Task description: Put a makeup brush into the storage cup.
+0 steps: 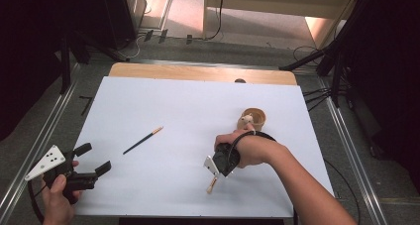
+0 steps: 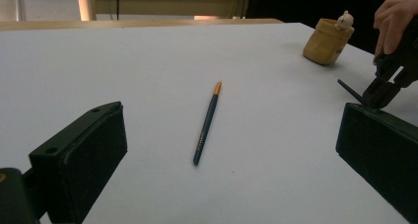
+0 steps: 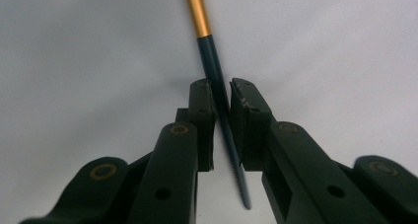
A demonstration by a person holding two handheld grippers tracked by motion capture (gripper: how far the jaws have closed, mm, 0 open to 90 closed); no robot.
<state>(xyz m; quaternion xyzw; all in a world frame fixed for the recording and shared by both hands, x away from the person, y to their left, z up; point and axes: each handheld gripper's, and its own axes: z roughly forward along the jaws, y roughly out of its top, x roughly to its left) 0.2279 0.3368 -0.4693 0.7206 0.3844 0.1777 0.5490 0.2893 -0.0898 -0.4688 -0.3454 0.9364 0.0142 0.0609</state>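
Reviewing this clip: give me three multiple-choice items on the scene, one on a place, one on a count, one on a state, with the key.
1. Where does the free chopstick lie?
A. inside the wooden cup
B. flat on the white table, between the two grippers
C. on the floor

2. How many chopsticks are there in all?
A. one
B. two
C. four

3. How do the two grippers stand?
A. both open
B. left shut on a chopstick, right open
C. left open, right shut on a chopstick

Key: 1 B, the high view shows it lying on the white table, apart from the wooden cup. 2 B, one lies loose and the held chopstick is the other. 3 C, the left gripper has its jaws spread with nothing between them, and the right gripper clamps the dark shaft.
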